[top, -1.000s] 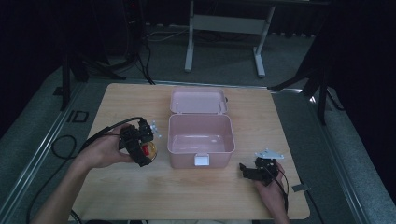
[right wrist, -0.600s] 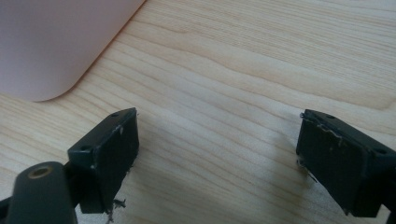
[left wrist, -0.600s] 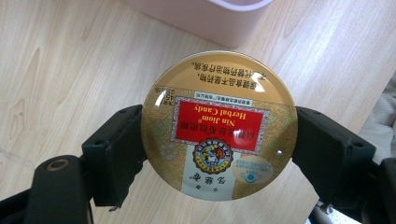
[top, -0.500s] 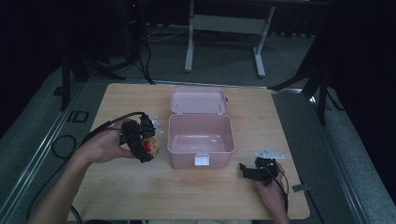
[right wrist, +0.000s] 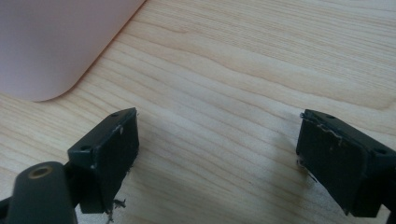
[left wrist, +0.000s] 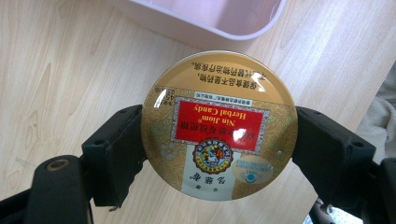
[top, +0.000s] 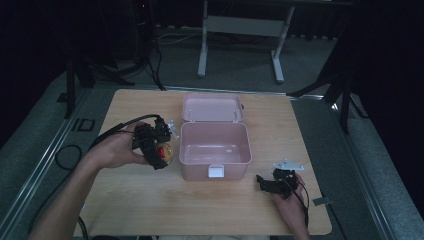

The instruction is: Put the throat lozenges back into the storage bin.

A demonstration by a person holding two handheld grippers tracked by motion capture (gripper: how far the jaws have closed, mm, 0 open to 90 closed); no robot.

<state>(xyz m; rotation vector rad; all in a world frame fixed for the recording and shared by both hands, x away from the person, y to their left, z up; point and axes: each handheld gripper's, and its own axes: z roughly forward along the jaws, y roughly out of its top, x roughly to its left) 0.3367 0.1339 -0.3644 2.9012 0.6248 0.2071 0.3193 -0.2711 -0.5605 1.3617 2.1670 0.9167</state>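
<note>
Left hand-held gripper [left wrist: 219, 149] pads hide candy tin [left wrist: 219, 126] edges

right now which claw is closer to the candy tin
Left. The left claw grips the candy tin by its rim, just left of the pink box. The right claw sits open on the table beyond the box's other side.

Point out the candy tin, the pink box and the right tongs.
candy tin [left wrist: 219, 126], left gripper view, its red label.
pink box [top: 215, 171], high view, front wall by the latch.
right tongs [right wrist: 217, 158], right gripper view, midway between the fingertips.
</note>
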